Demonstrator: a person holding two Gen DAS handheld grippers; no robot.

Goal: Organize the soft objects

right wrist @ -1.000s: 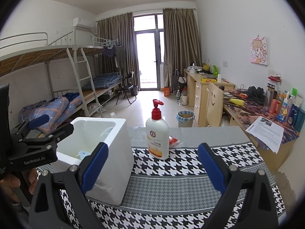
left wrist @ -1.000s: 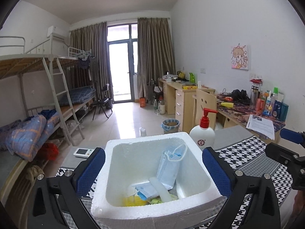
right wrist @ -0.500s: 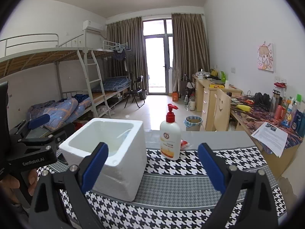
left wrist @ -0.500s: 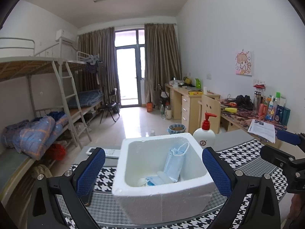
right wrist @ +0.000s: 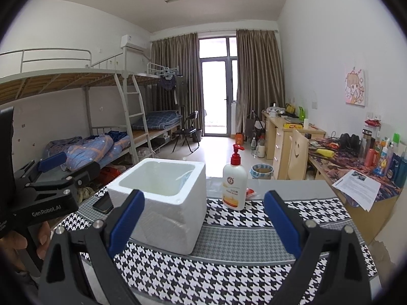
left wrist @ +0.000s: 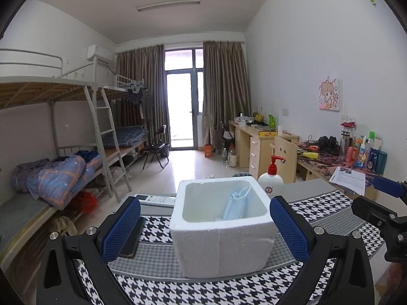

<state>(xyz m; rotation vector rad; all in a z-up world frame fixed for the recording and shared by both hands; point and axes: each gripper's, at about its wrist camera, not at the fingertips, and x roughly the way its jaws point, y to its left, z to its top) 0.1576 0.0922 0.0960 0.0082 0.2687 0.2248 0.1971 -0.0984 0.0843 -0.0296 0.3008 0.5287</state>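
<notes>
Though both tongs gape empty, foam box [left wrist: 221,231] with mask [left wrist: 235,204] between left tongs [left wrist: 204,228].

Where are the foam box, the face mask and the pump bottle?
foam box [left wrist: 223,249], left wrist view, front wall.
face mask [left wrist: 235,207], left wrist view, blue pleated body inside the box.
pump bottle [right wrist: 234,188], right wrist view, white body above the label.

Daylight from balcony door [left wrist: 181,113]; fisheye-warped edges
</notes>
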